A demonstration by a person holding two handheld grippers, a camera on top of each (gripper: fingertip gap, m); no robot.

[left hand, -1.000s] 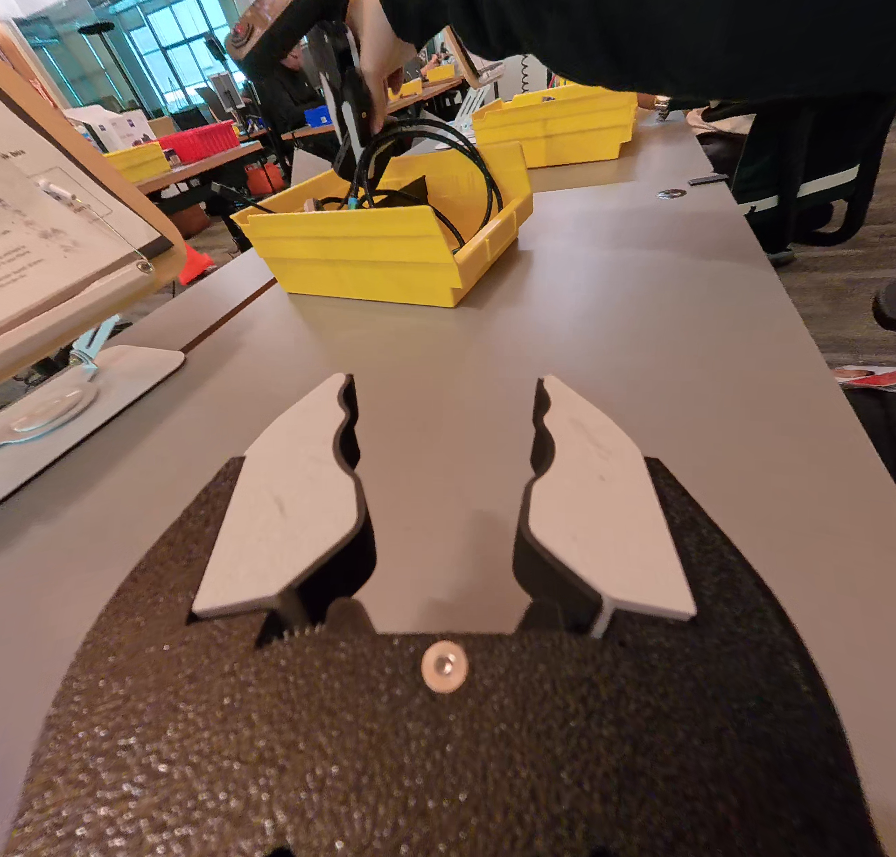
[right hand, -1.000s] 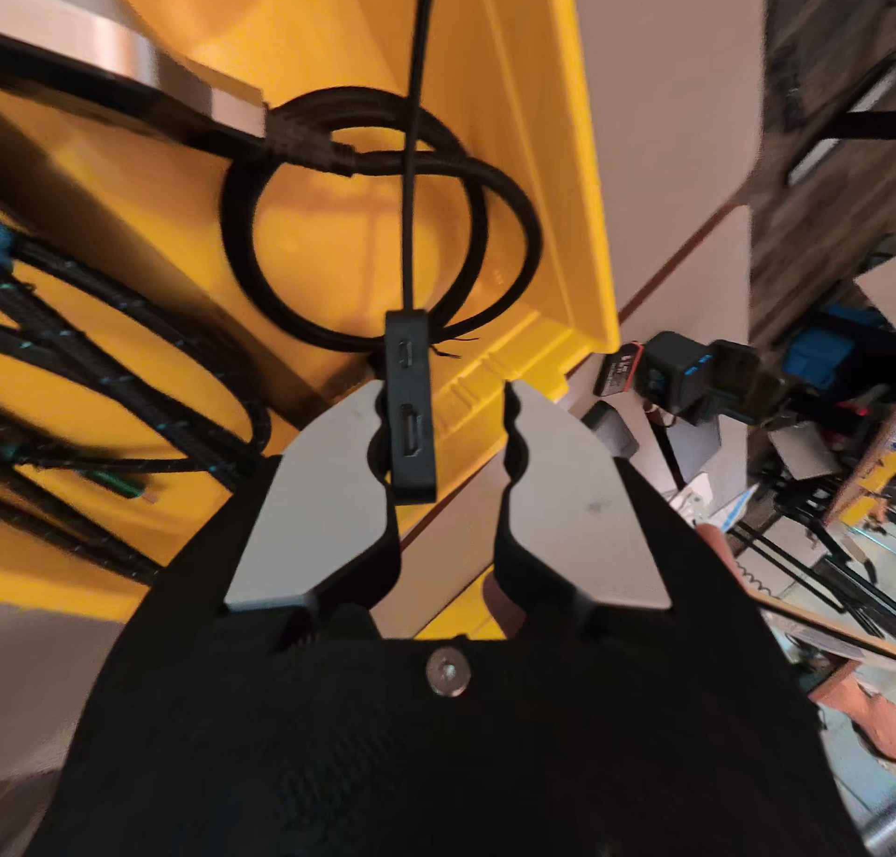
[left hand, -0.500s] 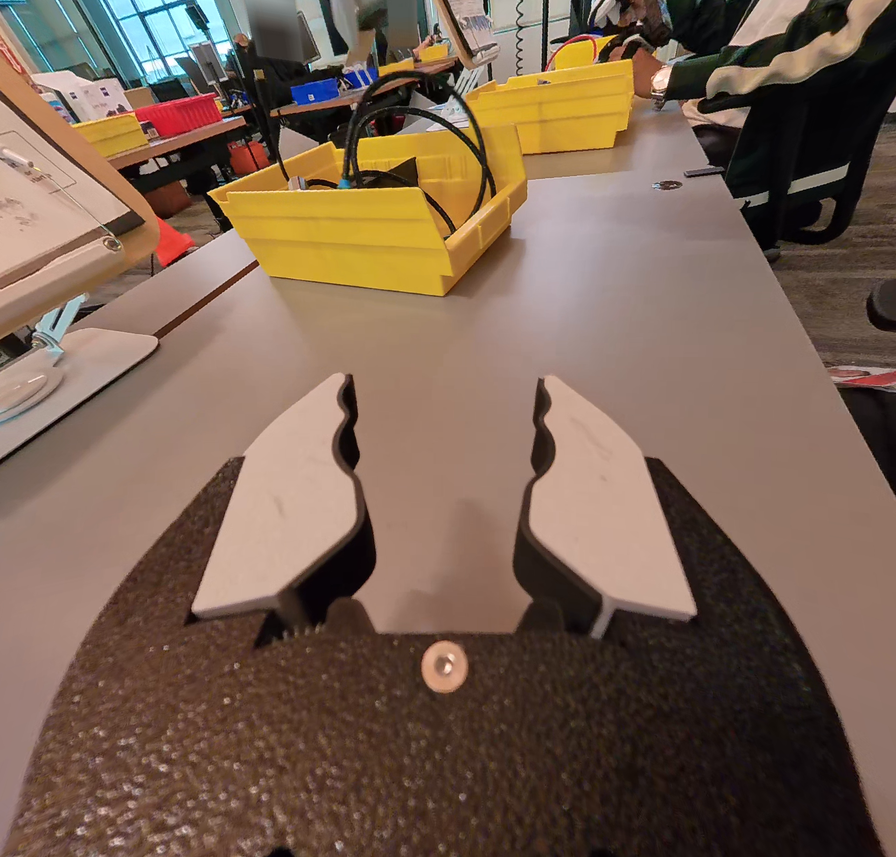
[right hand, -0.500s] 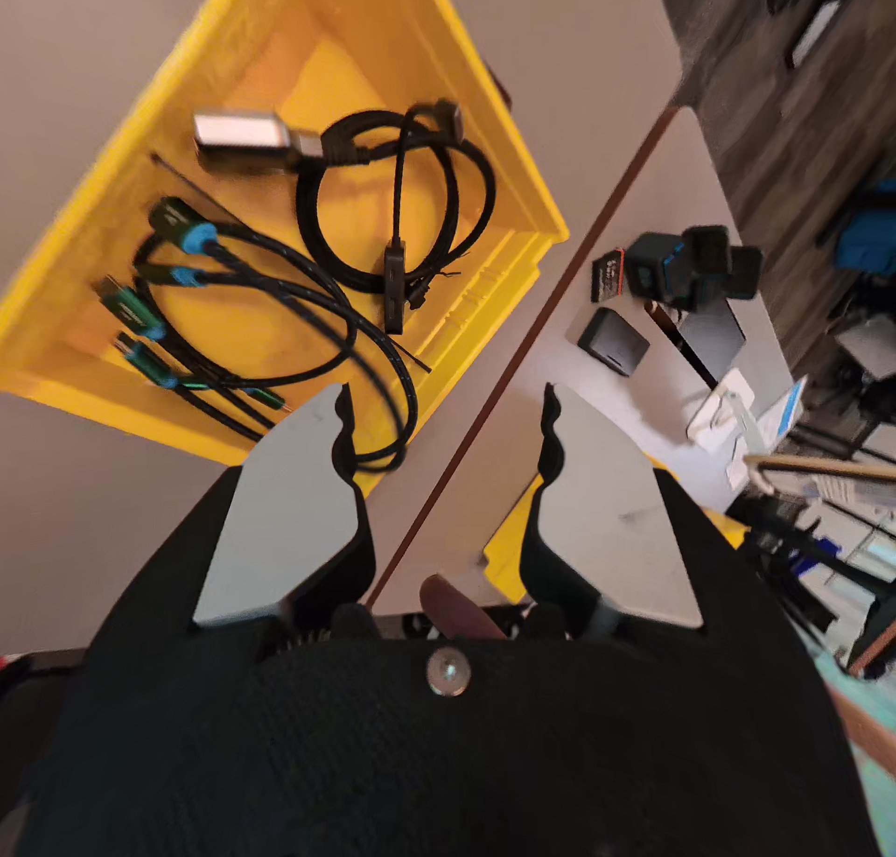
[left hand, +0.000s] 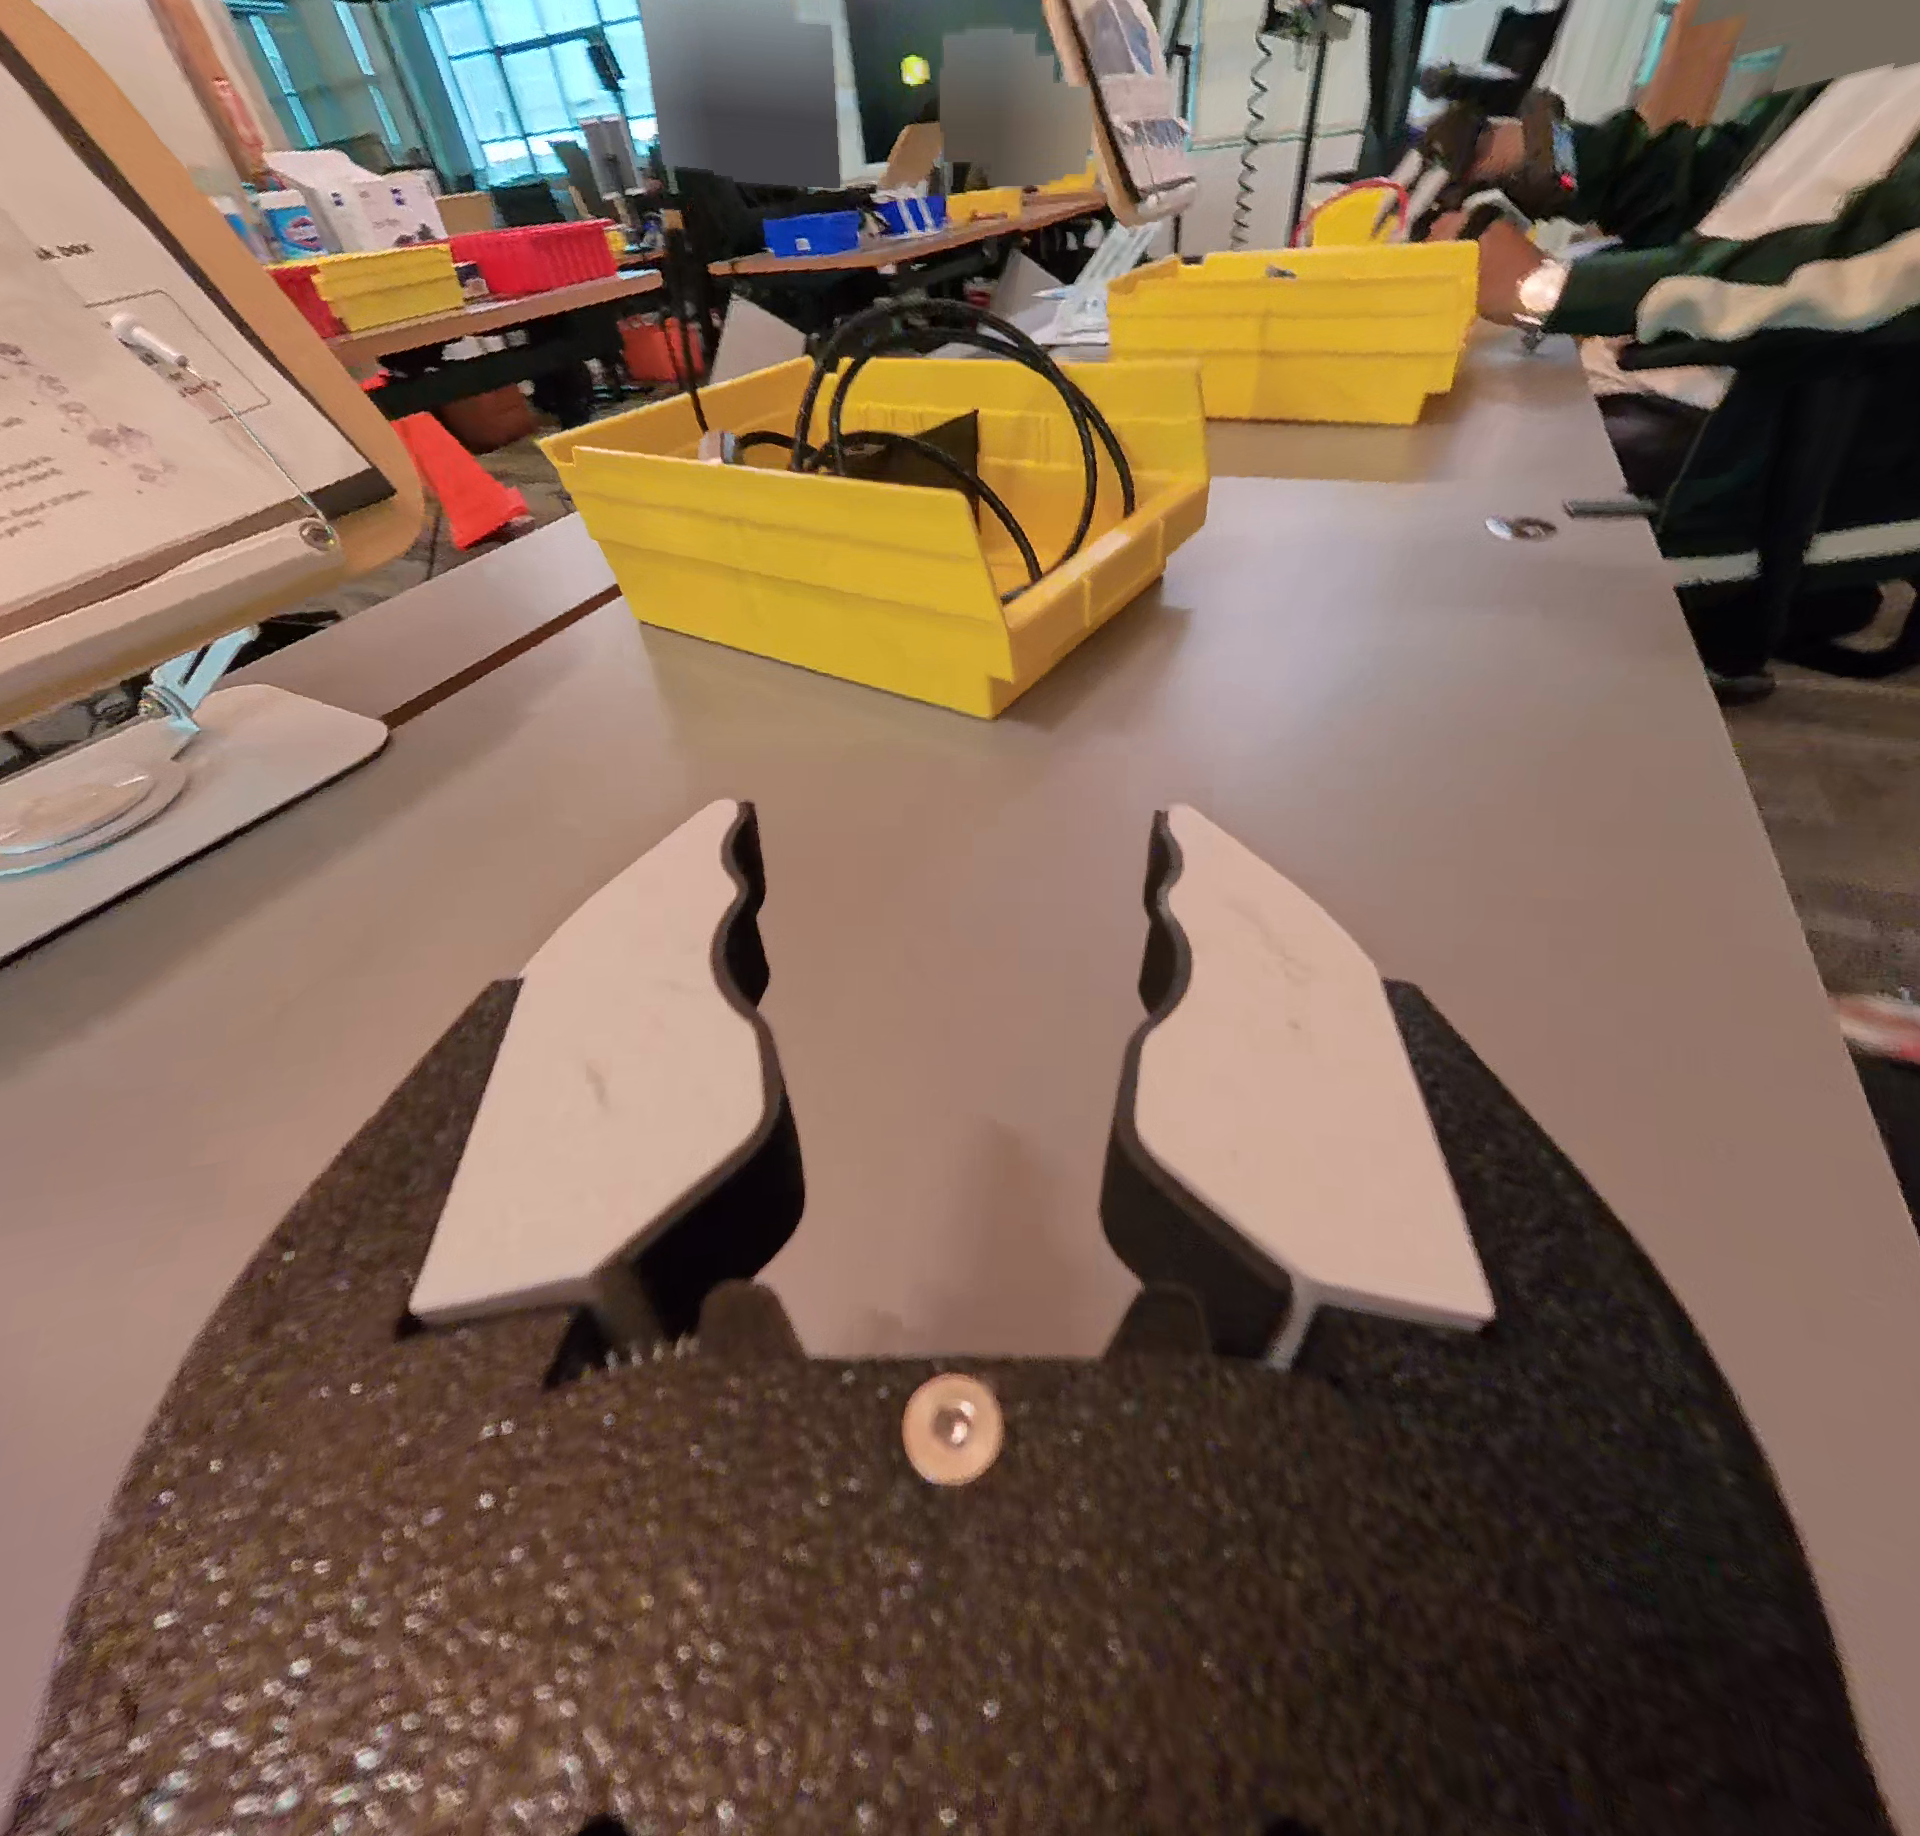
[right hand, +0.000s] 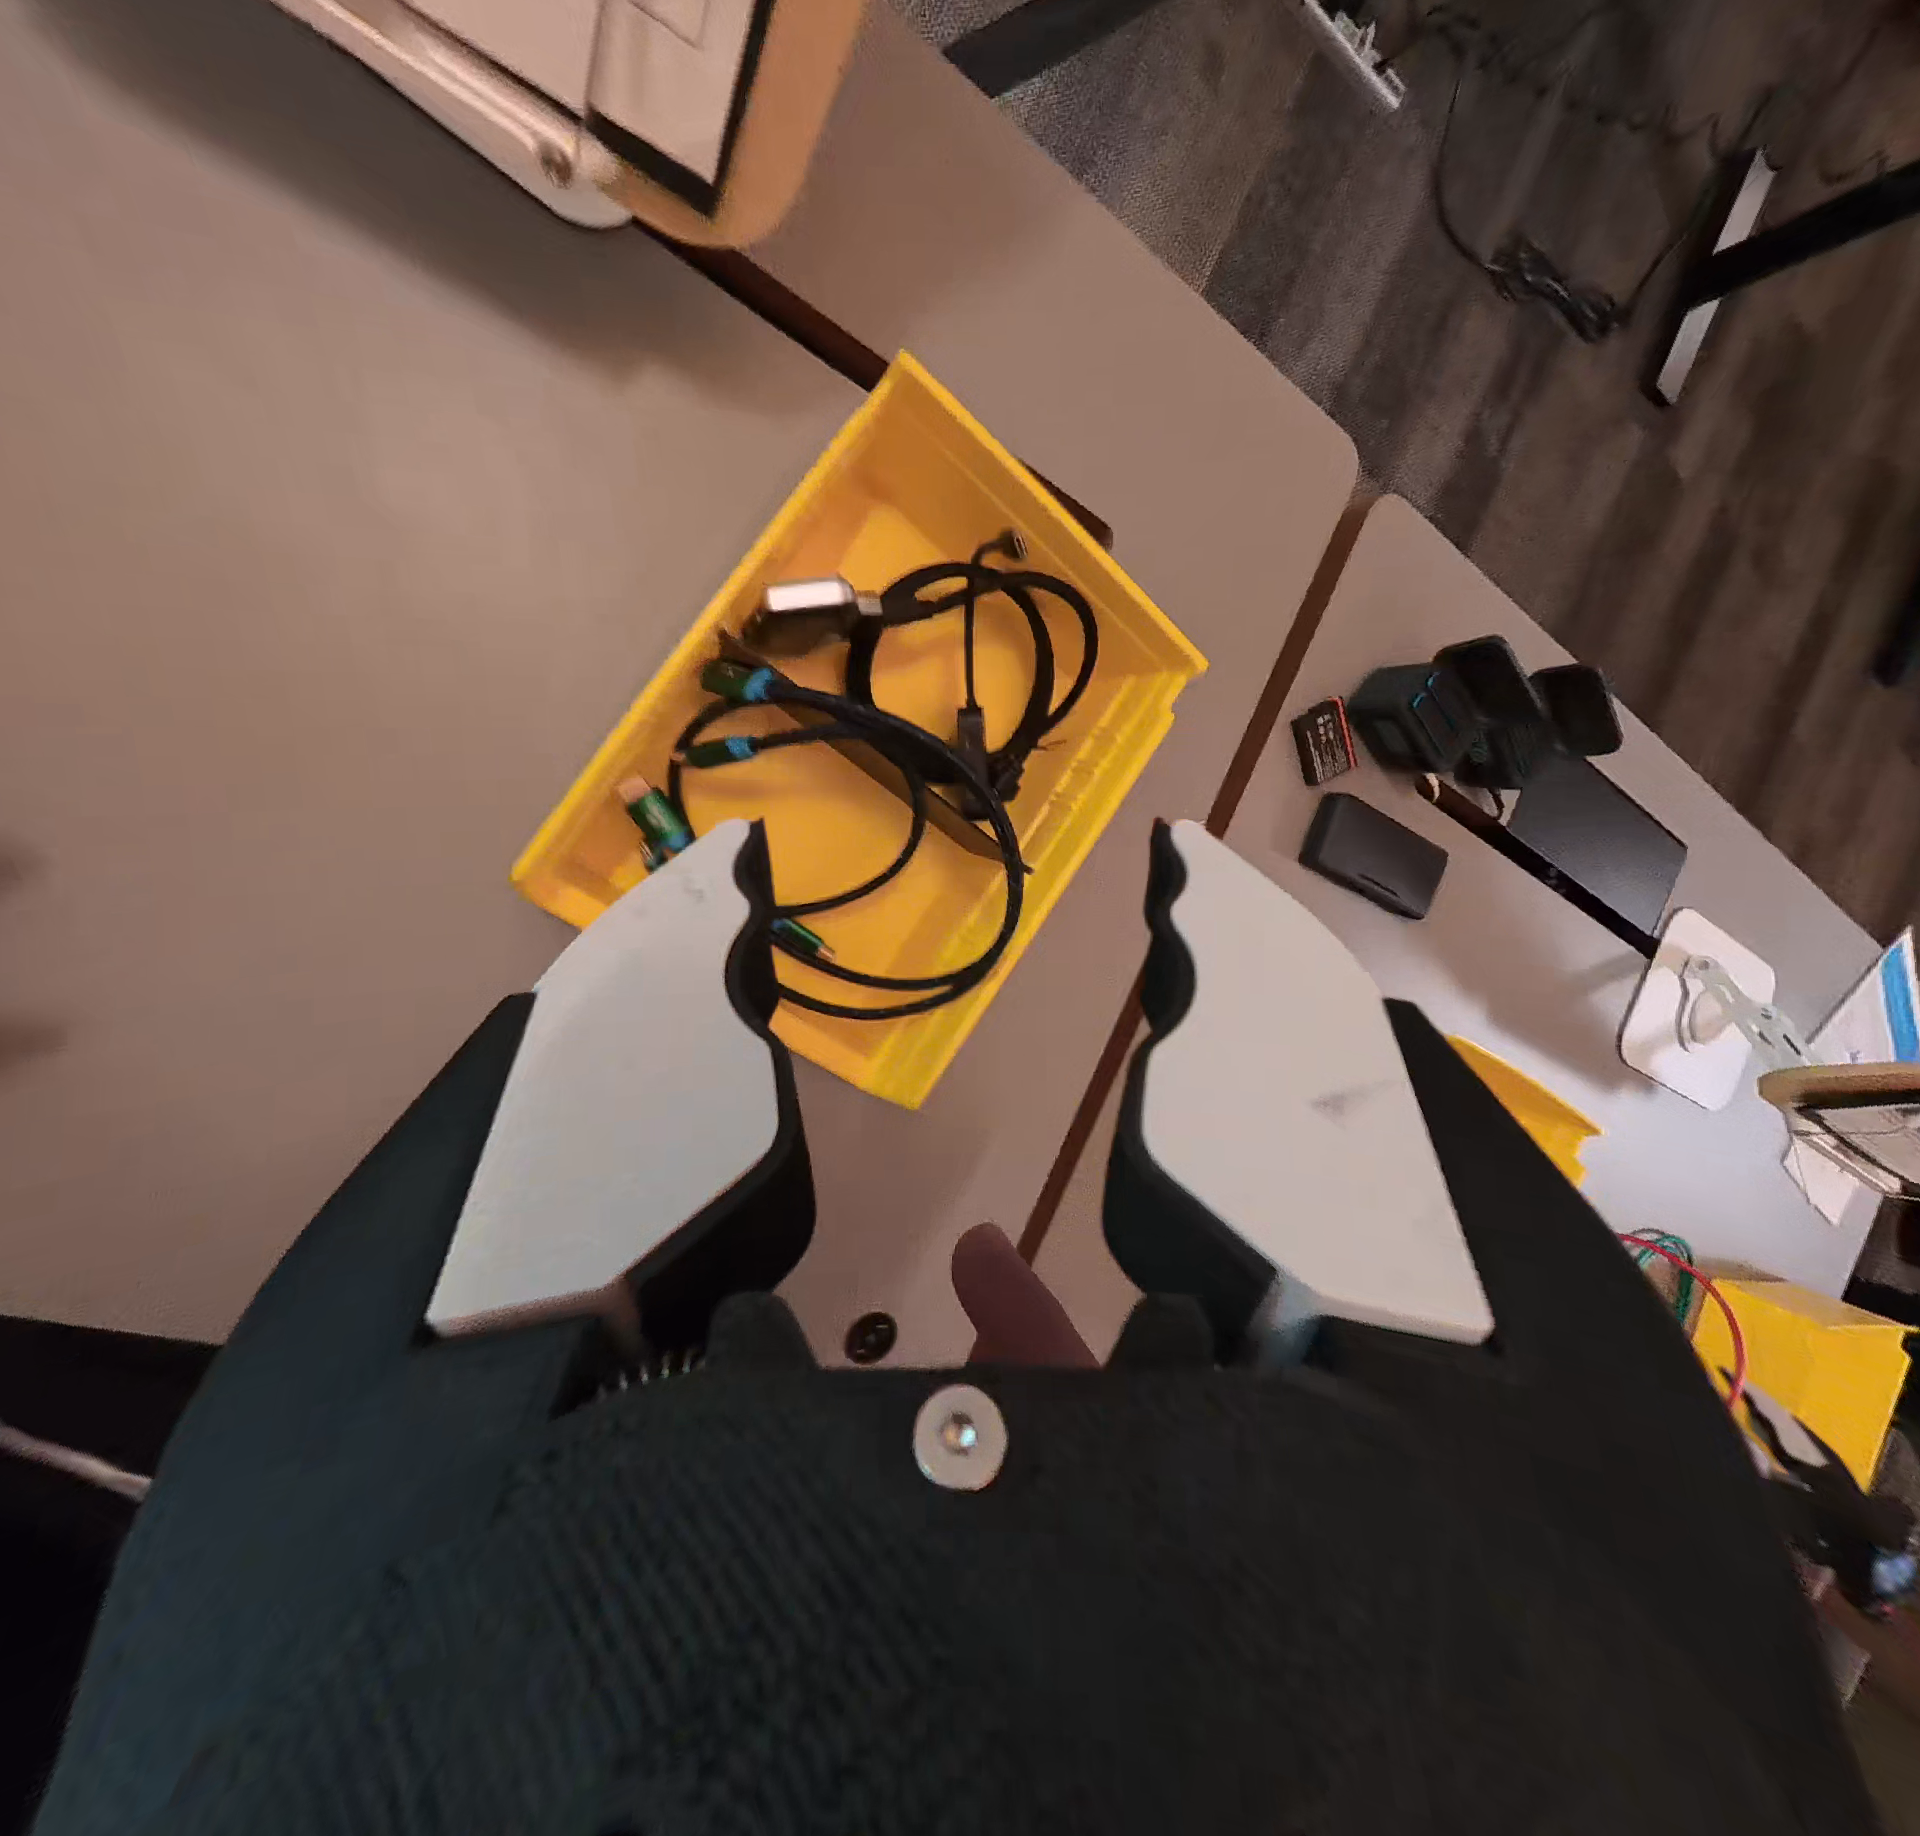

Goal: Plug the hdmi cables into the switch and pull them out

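Both your claws gape empty: the right gripper [right hand: 951,882] has let go of the switch [right hand: 968,737] and risen high above the bin [right hand: 1081,1054], mid-frame; cables [right hand: 904,913] lie inside, unplugged. Left gripper [left hand: 951,872] idles low.

Both views bright, even indoor light. Daylight from windows [left hand: 520,72] at far left. Soft shadows under the yellow bin [left hand: 883,581]. Strong wide-angle bending at the edges. Right wrist view slightly motion-blurred; paper stand [right hand: 540,51] smeared.

bin [left hand: 831,581] wall hides cable ends | document stand [right hand: 582,72] cropped, blurred
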